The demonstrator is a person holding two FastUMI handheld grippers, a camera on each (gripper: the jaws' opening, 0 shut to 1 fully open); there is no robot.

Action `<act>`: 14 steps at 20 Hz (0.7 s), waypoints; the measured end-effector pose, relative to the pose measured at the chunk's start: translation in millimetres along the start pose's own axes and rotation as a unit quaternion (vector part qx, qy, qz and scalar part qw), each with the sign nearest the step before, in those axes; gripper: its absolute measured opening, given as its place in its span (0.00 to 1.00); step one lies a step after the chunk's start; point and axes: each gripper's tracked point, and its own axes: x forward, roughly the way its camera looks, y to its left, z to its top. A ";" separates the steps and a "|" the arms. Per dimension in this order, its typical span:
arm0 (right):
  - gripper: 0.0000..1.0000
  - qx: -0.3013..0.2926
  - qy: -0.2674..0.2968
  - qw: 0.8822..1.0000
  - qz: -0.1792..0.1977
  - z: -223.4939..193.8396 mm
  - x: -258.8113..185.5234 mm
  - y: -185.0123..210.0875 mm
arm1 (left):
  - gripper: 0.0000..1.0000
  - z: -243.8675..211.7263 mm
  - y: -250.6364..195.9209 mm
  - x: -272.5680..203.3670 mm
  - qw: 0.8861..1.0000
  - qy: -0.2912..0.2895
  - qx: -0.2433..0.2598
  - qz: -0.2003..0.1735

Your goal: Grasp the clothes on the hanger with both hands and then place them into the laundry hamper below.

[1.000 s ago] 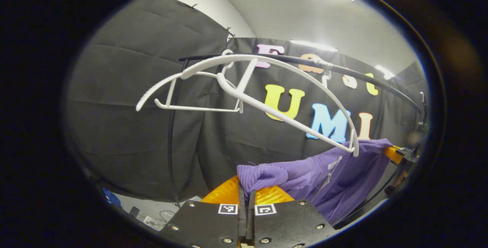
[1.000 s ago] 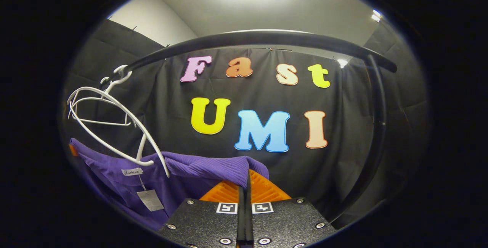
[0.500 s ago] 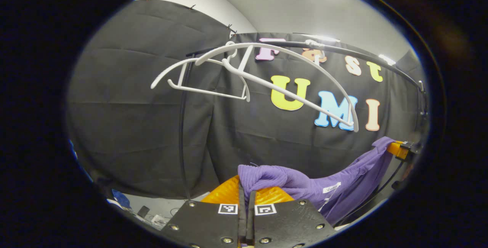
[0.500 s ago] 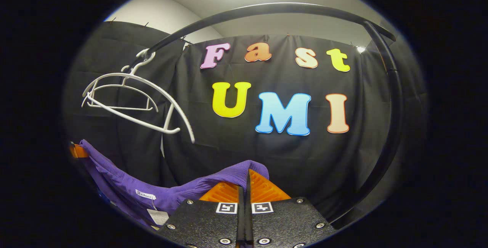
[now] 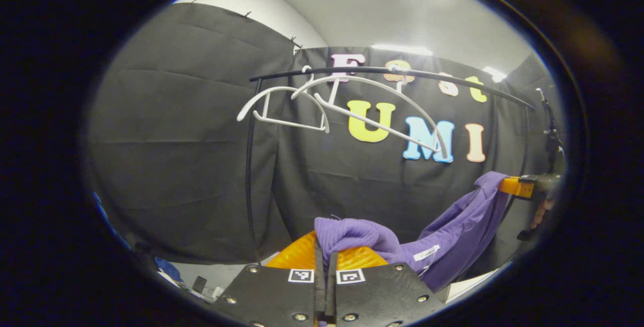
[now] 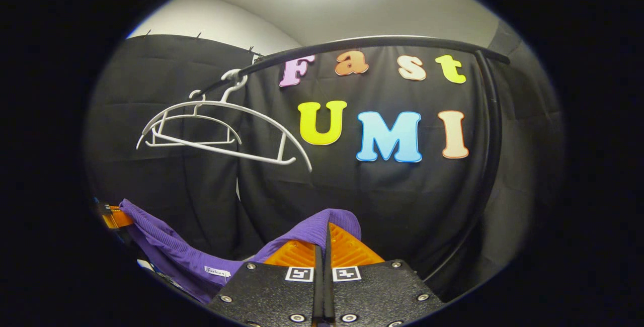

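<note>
1. Below the black rail (image 5: 392, 71) in the left gripper view, the left gripper (image 5: 326, 254) had its fingers pressed together on a bunched shoulder of the purple garment (image 5: 352, 234). The cloth ran off in a sagging span to the right gripper (image 5: 518, 186), which pinched the other shoulder. Two bare white hangers (image 5: 347, 110) hung on the rail above, well apart from the cloth. The hamper was out of sight, so the likeliest fault was a blind lowering that dropped the garment beside it.

2. Under the same rail (image 6: 372, 44) in the right gripper view, the right gripper (image 6: 326, 246) was closed on a thin fold of the garment (image 6: 322, 221), with the left gripper (image 6: 113, 216) holding the far end. That hold looked shallow; if the two hands drew apart, the knit could slide out of one pinch and swing down from the other. A tag (image 6: 217, 270) dangled near the lowest part of the cloth and might catch on a rim.
</note>
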 end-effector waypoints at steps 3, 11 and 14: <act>0.00 0.004 0.017 1.000 -0.022 -10.9 -35.9 24.8 | 0.01 -2.8 7.9 -19.8 0.999 0.006 0.006 -0.030; 0.00 0.052 0.082 0.994 -0.051 -78.5 -107.8 93.3 | 0.01 -67.0 20.1 -49.7 0.989 0.075 0.001 -0.130; 0.00 0.089 0.135 0.986 -0.046 -124.8 -114.7 115.1 | 0.05 -102.1 20.4 -54.8 0.983 0.106 0.014 -0.150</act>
